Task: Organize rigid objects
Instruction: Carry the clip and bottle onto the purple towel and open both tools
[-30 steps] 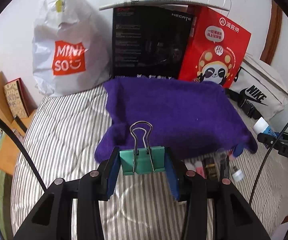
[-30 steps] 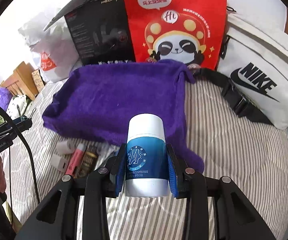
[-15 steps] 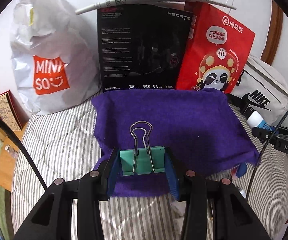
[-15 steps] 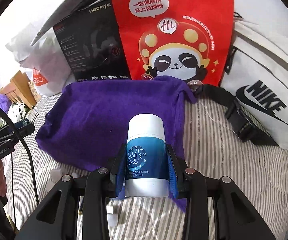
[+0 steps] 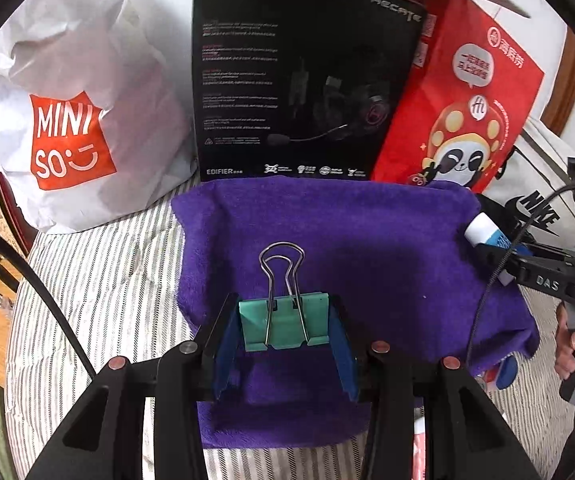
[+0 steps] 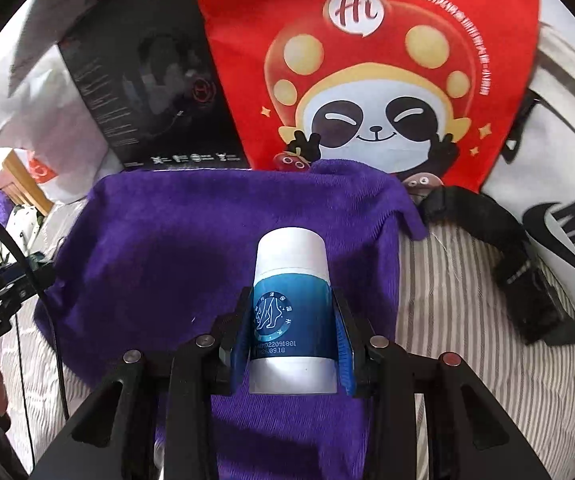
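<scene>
My left gripper (image 5: 285, 330) is clamped on the green binder clip (image 5: 283, 326), its wire handles pointing away from me over the purple towel (image 5: 367, 248) below. My right gripper (image 6: 292, 338) pinches the blue-and-white bottle (image 6: 291, 312), cap forward, above the same towel on the striped bed (image 6: 467, 360).

The purple towel (image 5: 351, 240) hides most of the small items at lower right of the left view; only a blue tip (image 5: 507, 372) shows. The Nike bag (image 6: 559, 184) is cut by the right view's right edge. Box (image 6: 155, 92) print there is blurred.
</scene>
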`<state>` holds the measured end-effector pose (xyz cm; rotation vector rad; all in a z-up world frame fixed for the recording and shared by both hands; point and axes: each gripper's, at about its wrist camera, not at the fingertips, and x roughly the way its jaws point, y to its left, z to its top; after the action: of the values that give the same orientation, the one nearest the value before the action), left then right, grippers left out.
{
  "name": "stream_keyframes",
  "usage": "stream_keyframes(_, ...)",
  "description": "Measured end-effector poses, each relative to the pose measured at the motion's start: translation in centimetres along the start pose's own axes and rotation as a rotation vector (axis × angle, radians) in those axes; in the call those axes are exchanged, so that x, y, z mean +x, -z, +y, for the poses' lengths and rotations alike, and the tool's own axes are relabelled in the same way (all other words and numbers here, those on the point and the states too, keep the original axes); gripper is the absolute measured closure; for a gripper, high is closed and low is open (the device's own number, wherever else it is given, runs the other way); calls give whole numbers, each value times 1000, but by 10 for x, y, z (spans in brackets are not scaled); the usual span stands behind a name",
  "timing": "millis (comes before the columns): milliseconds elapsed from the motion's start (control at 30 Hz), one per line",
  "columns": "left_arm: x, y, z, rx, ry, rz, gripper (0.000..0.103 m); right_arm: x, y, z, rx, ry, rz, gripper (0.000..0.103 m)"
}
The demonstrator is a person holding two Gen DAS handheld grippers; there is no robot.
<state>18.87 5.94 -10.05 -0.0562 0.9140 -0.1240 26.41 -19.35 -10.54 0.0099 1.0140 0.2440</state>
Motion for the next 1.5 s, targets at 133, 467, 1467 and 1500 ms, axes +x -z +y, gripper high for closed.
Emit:
stream_keyframes(133,6,0,6,-19,4,8,62,21,-11,-1,3,13,22,67)
stream_keyframes(467,14,1,16,-35,5,27,62,48,-23,-3,13,21,73,67)
stream_keyframes(1467,70,-39,16,-42,31,54,62,-69,45,1,46,-107,-3,42)
stream_keyframes(1500,74,-42,14,-33,23,60,62,-75,50,0,50,-113,-1,42)
